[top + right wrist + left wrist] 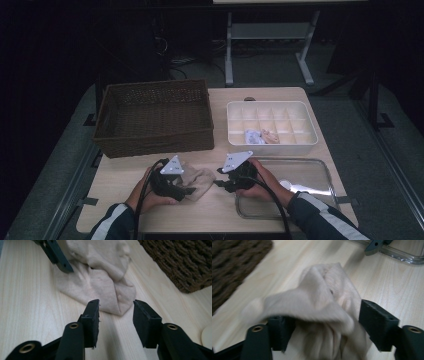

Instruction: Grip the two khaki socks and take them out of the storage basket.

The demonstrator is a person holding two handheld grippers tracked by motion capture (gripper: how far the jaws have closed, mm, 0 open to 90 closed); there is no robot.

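Beige sock [322, 302] bunched between left gripper [322, 322] fingers, pads apart.

In the left gripper view the beige cloth [319, 312] is smeared with blur and runs off the near edge, covering part of the left fingers [279, 332]. From above, the two small items in the white divided box [272, 126] are too small to identify
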